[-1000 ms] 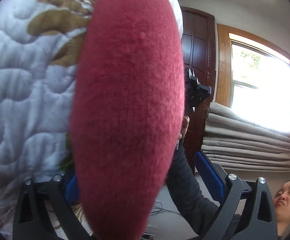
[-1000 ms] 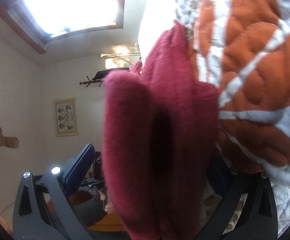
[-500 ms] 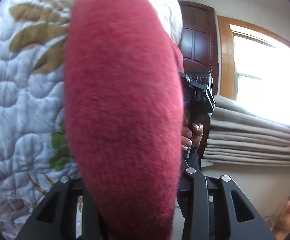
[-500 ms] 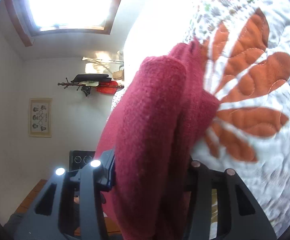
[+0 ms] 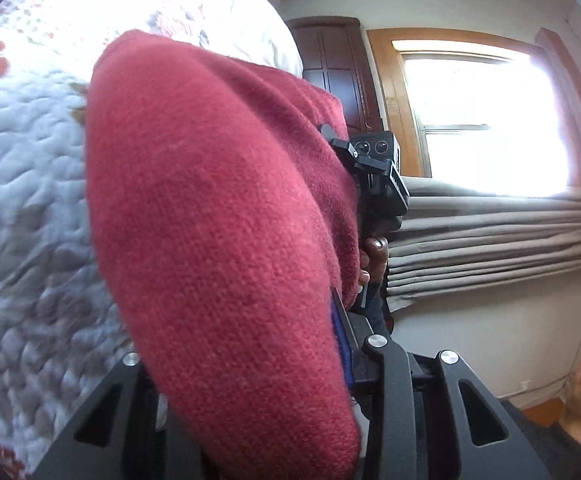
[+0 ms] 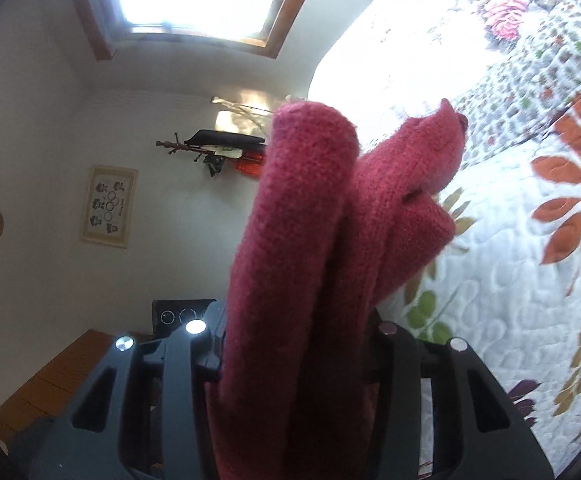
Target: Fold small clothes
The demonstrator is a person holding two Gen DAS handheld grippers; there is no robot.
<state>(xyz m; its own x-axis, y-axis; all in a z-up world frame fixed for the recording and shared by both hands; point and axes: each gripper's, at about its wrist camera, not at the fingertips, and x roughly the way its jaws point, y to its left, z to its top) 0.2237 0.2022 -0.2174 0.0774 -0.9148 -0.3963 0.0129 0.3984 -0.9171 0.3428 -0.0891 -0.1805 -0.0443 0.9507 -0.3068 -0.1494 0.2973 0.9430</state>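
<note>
A dark red knitted garment (image 5: 218, 232) fills the middle of the left wrist view, bulging out from between the jaws of my left gripper (image 5: 258, 364), which is shut on it. In the right wrist view the same red garment (image 6: 290, 264) rises in thick folds out of my right gripper (image 6: 294, 332), also shut on it. Both fingertip pairs are hidden by the cloth. The right gripper's black body (image 5: 374, 184), held by a hand (image 5: 372, 260), shows just behind the garment in the left wrist view. The garment hangs lifted over the quilt.
A white quilted bedspread (image 6: 522, 208) with orange and green flowers lies under the garment, also the bedspread (image 5: 22, 184) at left. A window with bunched curtains (image 5: 490, 232), a dark wooden door (image 5: 338, 72) and a person (image 5: 578, 392) are at right. A wall coat rack (image 6: 218, 148) and a picture (image 6: 108, 206) hang opposite.
Both grippers went from open a second ago to shut on the garment. They have since tilted and lifted, so more of the bedspread and room shows around the cloth.
</note>
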